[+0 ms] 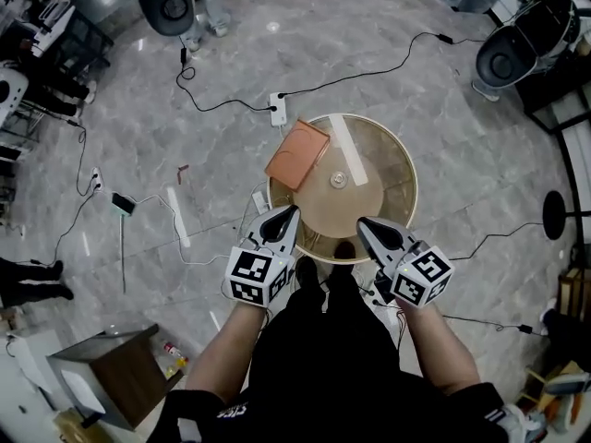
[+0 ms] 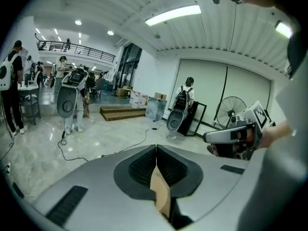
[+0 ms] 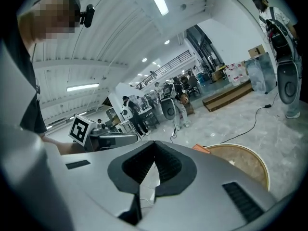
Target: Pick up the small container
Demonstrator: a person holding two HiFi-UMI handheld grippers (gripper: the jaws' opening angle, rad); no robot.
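Claws of the left gripper [image 1: 292, 212] and right gripper [image 1: 364, 224] sat closed, empty, beside the table [image 1: 406, 169] rim, presumably staged to reach the small container [image 1: 339, 180].

This looks like a large robotics lab or test hall, not a home. The floor [image 1: 416, 81] is wide polished grey stone, and black cables [image 1: 369, 69] run loose over it to a white power strip [image 1: 278, 109] at about 11 o'clock from the round table [image 1: 392, 169]. Grey pod-shaped machines [image 1: 168, 3] stand on the floor at 11 o'clock and at 2 o'clock in the head view. The left gripper view shows a high white ribbed ceiling [image 2: 216, 37] with long strip lights [image 2: 173, 14], a mezzanine with a railing [image 2: 77, 49] at 10 o'clock, stacked boxes [image 2: 137, 99], a standing fan [image 2: 232, 109], and people with backpacks [image 2: 183, 96]
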